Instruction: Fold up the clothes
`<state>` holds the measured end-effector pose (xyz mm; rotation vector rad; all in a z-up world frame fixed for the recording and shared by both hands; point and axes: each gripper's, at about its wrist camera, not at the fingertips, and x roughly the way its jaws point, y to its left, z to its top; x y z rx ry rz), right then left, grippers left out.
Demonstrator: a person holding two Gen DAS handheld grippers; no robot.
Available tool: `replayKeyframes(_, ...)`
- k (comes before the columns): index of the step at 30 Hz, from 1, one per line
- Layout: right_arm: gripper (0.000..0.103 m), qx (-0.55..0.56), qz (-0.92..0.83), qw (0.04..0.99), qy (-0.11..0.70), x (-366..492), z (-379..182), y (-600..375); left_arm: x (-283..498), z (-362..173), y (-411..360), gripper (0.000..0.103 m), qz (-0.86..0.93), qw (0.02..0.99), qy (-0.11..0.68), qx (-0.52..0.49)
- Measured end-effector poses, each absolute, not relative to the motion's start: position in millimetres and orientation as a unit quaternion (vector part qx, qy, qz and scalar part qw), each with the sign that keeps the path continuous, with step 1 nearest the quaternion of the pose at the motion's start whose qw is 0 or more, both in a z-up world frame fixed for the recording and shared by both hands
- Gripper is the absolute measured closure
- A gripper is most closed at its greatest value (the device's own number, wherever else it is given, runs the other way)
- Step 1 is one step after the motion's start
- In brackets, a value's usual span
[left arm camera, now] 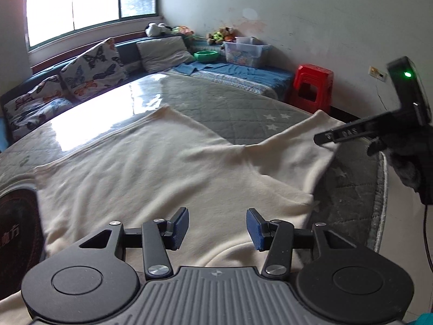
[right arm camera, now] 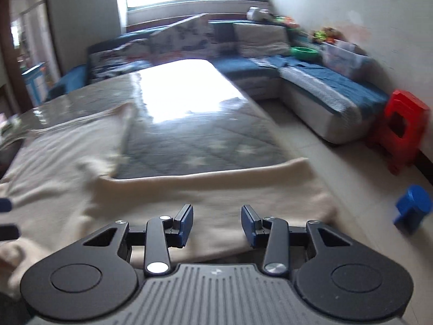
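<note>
A cream long-sleeved garment (left arm camera: 151, 168) lies spread flat on a grey quilted table cover (left arm camera: 216, 103). One sleeve (left arm camera: 295, 143) reaches toward the table's right edge. My left gripper (left arm camera: 217, 228) is open and empty, hovering over the garment's near part. My right gripper (right arm camera: 217, 224) is open and empty above the cream sleeve (right arm camera: 216, 189) near the table's edge; the right wrist view is blurred. The right gripper's body (left arm camera: 379, 124) shows at the right of the left wrist view, over the sleeve's end.
A blue sofa with butterfly cushions (left arm camera: 92, 67) runs behind the table, carrying a clear storage box (left arm camera: 246, 52) and a green bowl (left arm camera: 207, 55). A red plastic stool (right arm camera: 403, 130) and a blue stool (right arm camera: 412, 208) stand on the floor to the right. A dark round object (left arm camera: 16, 233) sits at the left.
</note>
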<state>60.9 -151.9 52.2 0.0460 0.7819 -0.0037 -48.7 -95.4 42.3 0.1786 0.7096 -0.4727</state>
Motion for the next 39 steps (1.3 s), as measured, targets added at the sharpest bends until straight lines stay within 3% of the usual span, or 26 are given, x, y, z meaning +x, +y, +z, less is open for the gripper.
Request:
replayKeyframes(17,0.061,-0.025,-0.031,0.932,0.360,129.4,40.0,-173.8,-52.9,22.3,-133.5,0.053,-0.287,0.883,0.346,0.130)
replayKeyframes(30,0.063,0.038,-0.064,0.932,0.354,77.9,47.2,-211.5,-42.1,32.7,-119.1,0.051,-0.255,0.898,0.348,0.087)
replayKeyframes(39,0.067,0.075,-0.087,0.930,0.349,81.3,41.4,-218.0,-45.9,31.9,-116.2,0.042,-0.243,0.900,0.351,0.088)
